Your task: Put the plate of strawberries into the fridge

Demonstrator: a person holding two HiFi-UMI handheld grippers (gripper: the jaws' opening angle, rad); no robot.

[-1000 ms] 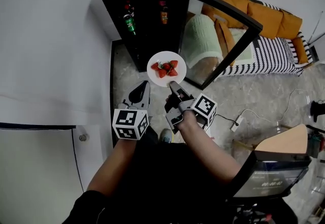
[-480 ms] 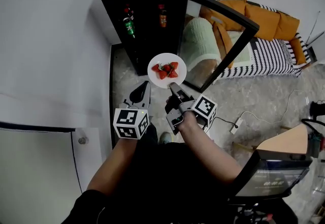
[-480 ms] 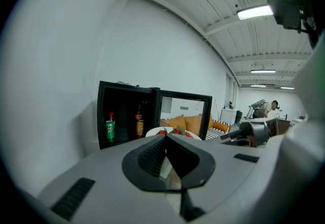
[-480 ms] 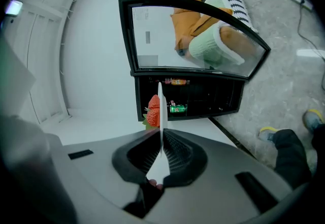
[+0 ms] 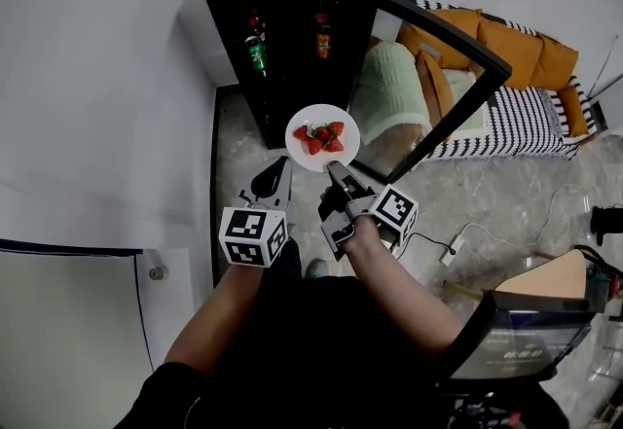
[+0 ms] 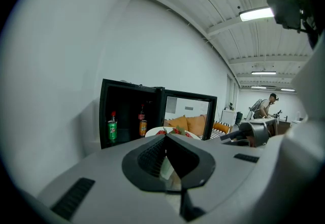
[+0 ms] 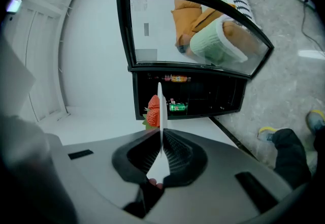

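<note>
A white plate [image 5: 322, 137] with several red strawberries [image 5: 321, 135] hangs in the air in front of the black mini fridge [image 5: 292, 18], whose glass door [image 5: 428, 77] stands open to the right. My right gripper [image 5: 336, 169] is shut on the plate's near rim. In the right gripper view the plate [image 7: 160, 111] shows edge-on between the jaws, strawberries [image 7: 153, 111] on its left. My left gripper [image 5: 280, 164] is just left of the plate, shut and holding nothing. The left gripper view shows the fridge [image 6: 129, 116] ahead, and the plate [image 6: 172, 131] just past the jaws.
Inside the fridge stand a green can [image 5: 256, 55] and an orange bottle [image 5: 322, 36]. Behind the door are a pale green cushion [image 5: 394, 87] and a striped sofa [image 5: 516, 101] with orange cushions. A white wall [image 5: 97, 77] is at the left. A cable [image 5: 458, 242] lies on the floor.
The plate in my right gripper has edged slightly toward the fridge opening. The left gripper keeps its place beside it.
</note>
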